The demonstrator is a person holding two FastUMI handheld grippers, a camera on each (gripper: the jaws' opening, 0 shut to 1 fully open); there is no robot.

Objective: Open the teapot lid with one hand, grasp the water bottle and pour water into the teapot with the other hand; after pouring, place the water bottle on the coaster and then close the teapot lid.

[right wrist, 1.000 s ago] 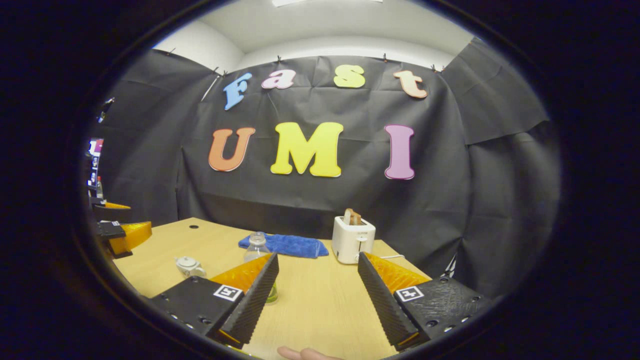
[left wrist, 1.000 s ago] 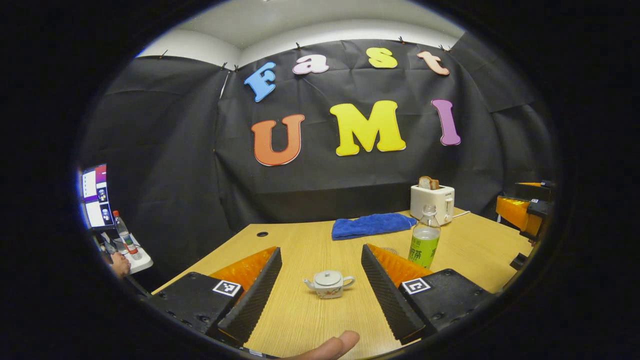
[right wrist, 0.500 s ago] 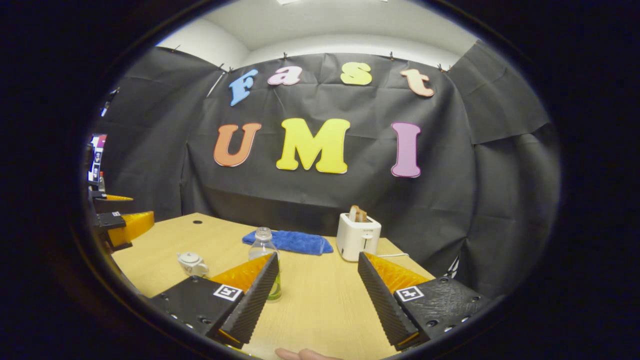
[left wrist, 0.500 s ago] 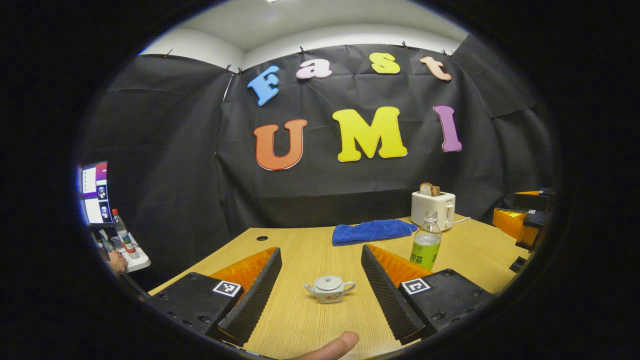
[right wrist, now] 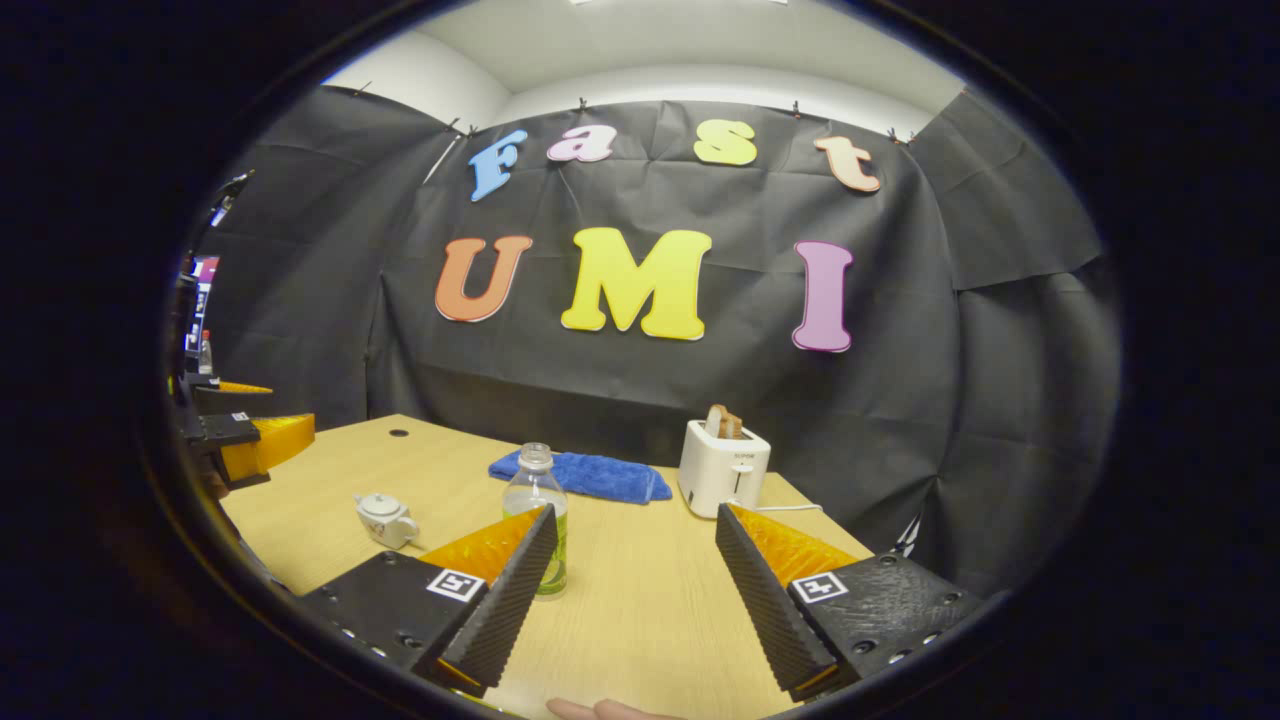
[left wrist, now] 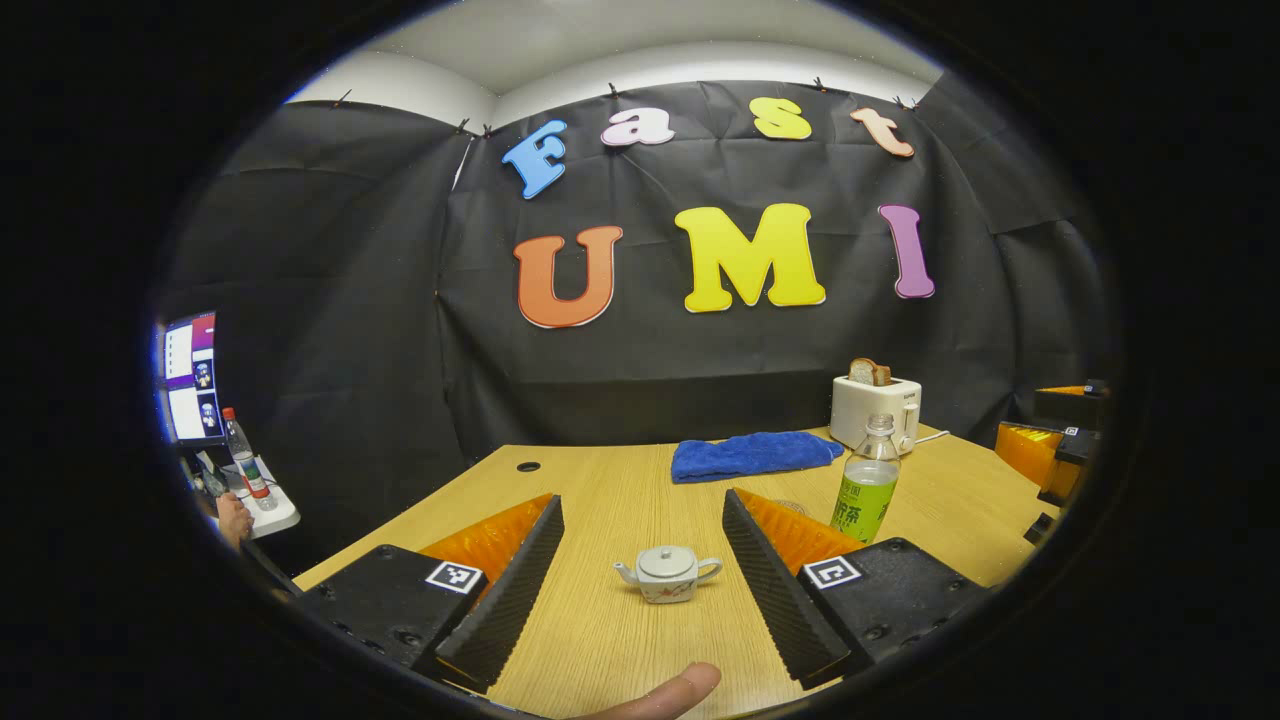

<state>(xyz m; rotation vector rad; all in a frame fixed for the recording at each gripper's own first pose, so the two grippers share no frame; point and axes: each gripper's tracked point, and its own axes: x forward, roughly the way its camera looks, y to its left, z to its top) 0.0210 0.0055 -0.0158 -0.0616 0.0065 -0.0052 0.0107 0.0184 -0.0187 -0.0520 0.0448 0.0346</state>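
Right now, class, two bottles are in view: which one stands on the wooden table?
The green-labelled bottle, beside the toaster and blue cloth. The red-capped bottle stands off the table, on a side shelf by the monitor.

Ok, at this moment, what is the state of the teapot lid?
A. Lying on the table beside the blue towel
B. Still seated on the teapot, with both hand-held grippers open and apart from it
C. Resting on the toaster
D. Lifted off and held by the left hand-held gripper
B: the lid sits on the teapot, which stands on the table ahead of the open left hand-held gripper; the right hand-held gripper is open too.
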